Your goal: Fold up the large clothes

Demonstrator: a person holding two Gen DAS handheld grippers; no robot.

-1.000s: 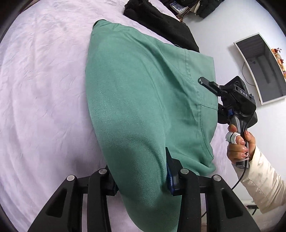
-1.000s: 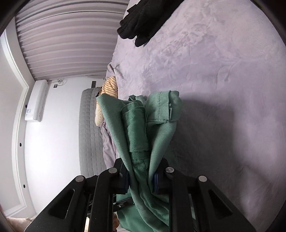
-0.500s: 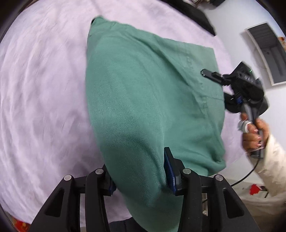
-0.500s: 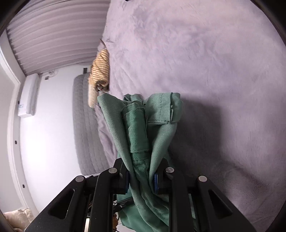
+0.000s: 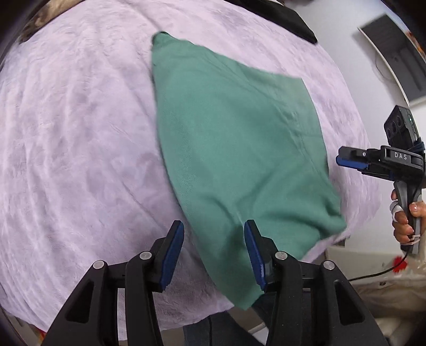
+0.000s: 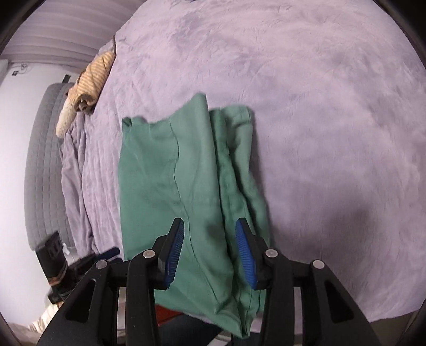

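Note:
A green garment point(image 5: 239, 149) lies folded and spread flat on the lilac blanket point(image 5: 80, 133). In the left wrist view my left gripper point(image 5: 214, 250) hovers over its near corner, open. The cloth runs under the right pad and stays clear of the left one. In the right wrist view the same garment point(image 6: 170, 173) lies below my right gripper point(image 6: 210, 247). Its jaws are opening, the cloth lies between them, and neither pad presses on it. The right gripper point(image 5: 354, 159) also shows in the left view, just off the garment's right edge and held by a hand point(image 5: 404, 221).
Black clothing point(image 5: 287, 16) lies at the far edge of the bed. A tan striped cloth point(image 6: 93, 74) rests by the grey padded headboard point(image 6: 42, 159). The bed's near edge runs just below both grippers. A dark framed panel point(image 5: 394, 58) hangs on the white wall.
Both grippers have let go of the green garment, which hung bunched in them and now lies flat on the bed. The right jaws have spread wide. Both hands have moved across the bed.

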